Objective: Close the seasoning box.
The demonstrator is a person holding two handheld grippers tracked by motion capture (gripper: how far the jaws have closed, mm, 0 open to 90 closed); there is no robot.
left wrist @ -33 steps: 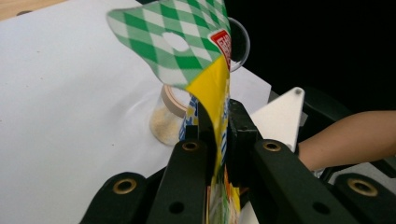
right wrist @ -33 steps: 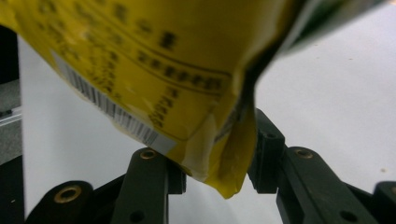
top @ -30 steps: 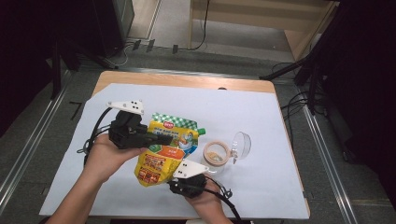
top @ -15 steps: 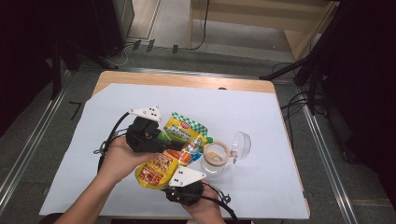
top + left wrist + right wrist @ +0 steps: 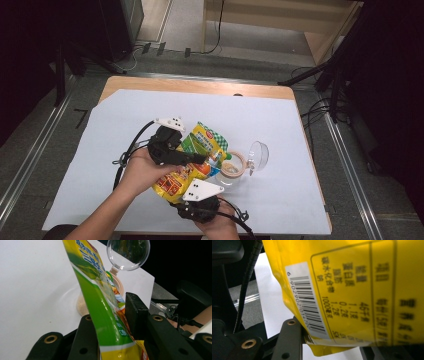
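White sheeting covers the table (image 5: 280, 125). Above it the yellow-and-green foil snack pouch (image 5: 192, 160) has been tilted toward the clear plastic jar with its round hinged lid (image 5: 235, 167), apparently for pouring. The left gripper (image 5: 192, 158) has just been opening, its jaws loose beside the pouch's green top. The right gripper (image 5: 329, 345) clamps the yellow bottom corner. Barcode digits start 690290; "1000" is legible.

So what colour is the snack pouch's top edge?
Green, above a yellow body; the pouch shows it best in the left gripper view.
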